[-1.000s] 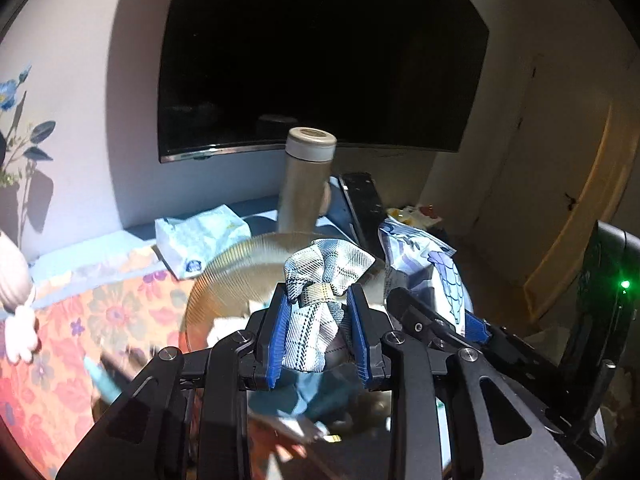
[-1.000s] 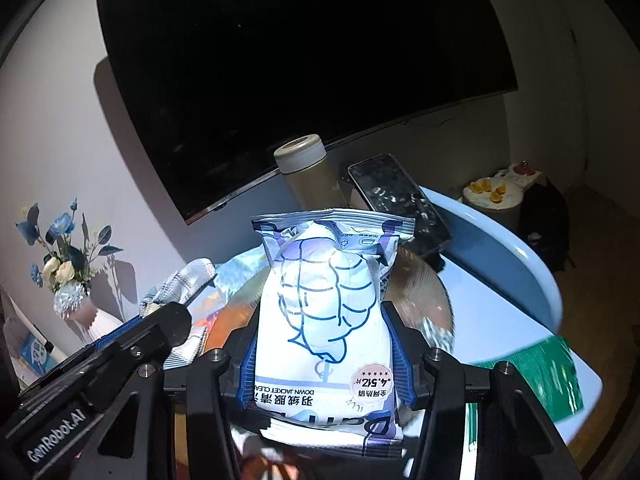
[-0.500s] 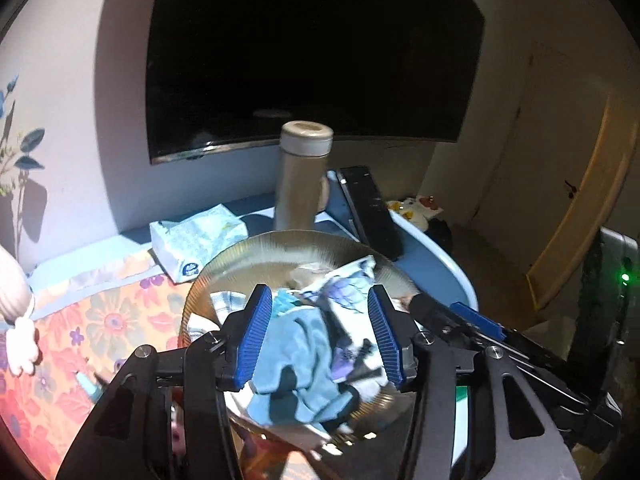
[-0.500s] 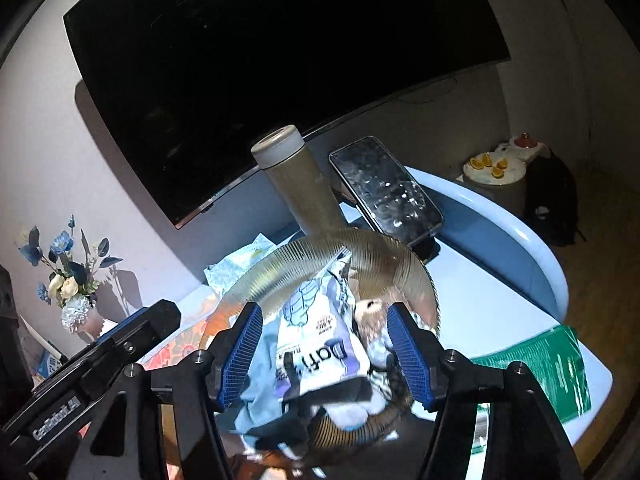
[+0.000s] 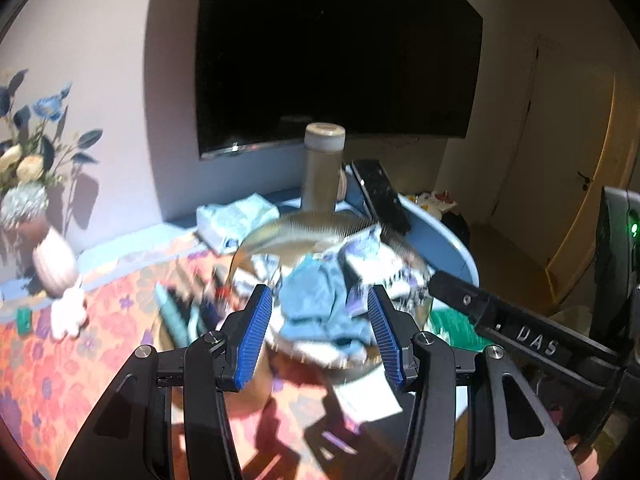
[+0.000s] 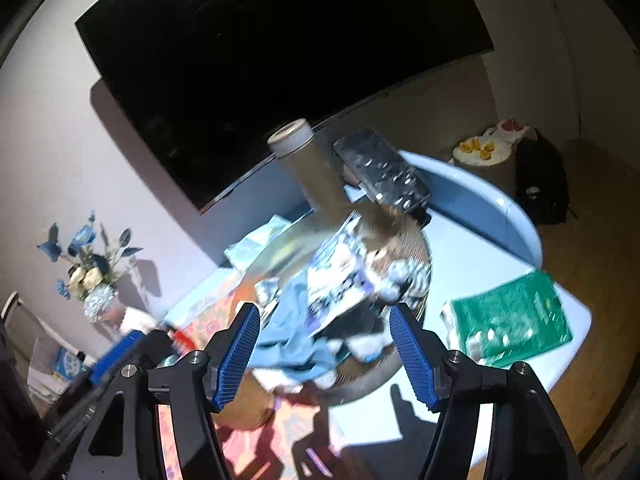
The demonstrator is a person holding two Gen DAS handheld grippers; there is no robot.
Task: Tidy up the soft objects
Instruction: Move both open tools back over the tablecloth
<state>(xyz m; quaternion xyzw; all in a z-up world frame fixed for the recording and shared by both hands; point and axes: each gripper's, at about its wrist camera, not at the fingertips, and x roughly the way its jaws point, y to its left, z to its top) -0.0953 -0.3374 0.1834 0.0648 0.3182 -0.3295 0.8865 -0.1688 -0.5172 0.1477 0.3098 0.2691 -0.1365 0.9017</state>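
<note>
A second ago each gripper was clamping an item; now the left gripper (image 5: 320, 334) is standing released and the right gripper (image 6: 326, 354) is opening, both empty. The wipes packet (image 6: 340, 276) and blue cloth (image 5: 316, 304) are lying heaped in the bowl (image 5: 288, 226) just ahead, packet slanting away rightward. A flask (image 5: 322, 172) is standing beyond; a green packet (image 6: 512, 320) is lying right.

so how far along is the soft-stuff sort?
Done: blue cloth and wipes pack lie piled in the bowl. In hand: nothing; left gripper is open, right gripper is opening, both empty. Left: the tissue pack and green pack sit outside on the table.
</note>
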